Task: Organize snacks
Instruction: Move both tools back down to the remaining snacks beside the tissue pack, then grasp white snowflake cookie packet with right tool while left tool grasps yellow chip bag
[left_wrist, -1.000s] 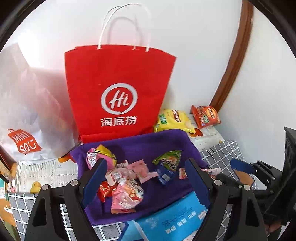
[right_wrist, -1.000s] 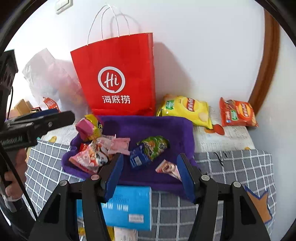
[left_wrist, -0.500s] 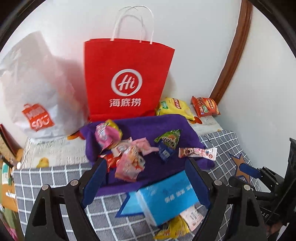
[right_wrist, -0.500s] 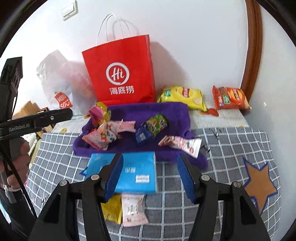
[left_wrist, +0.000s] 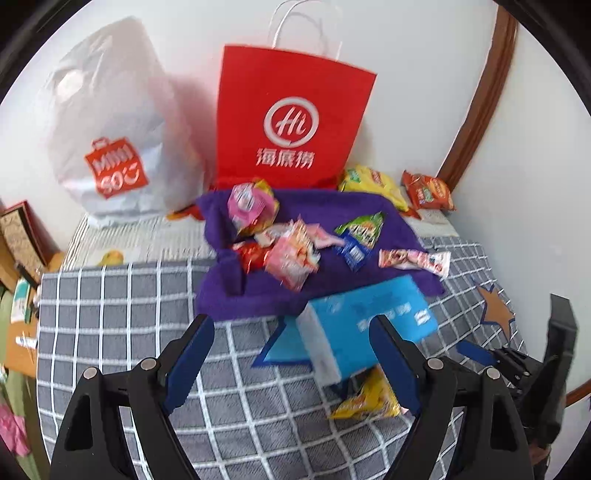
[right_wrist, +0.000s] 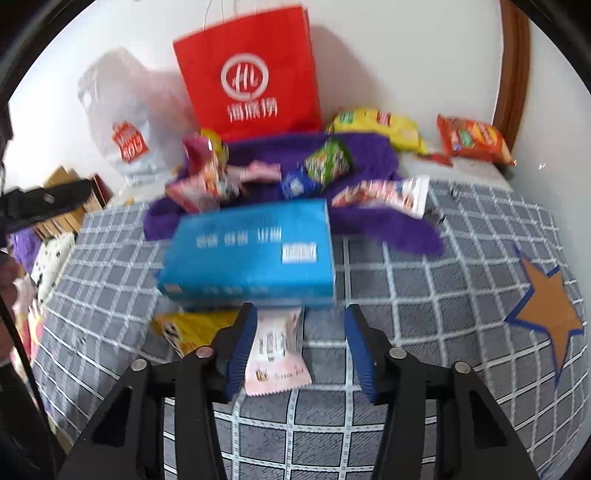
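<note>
Grey checked cloth (right_wrist: 443, 280) covers the surface. Red paper bag (left_wrist: 291, 118) stands upright at back edge, white plastic bag (left_wrist: 107, 122) beside it. Purple towel (left_wrist: 325, 214) in front of red bag, w/ loose snack packets (left_wrist: 291, 254) on it. Blue box (right_wrist: 251, 251) at towel's near edge. Pink packet (right_wrist: 277, 350) just in front of box, btwn right gripper (right_wrist: 299, 347) jaws, which are closing, not gripping yet. Left gripper (left_wrist: 291, 354) jaws wide, nothing held.

Left tool (left_wrist: 291, 345) wide, right tool (right_wrist: 299, 332) closing
</note>
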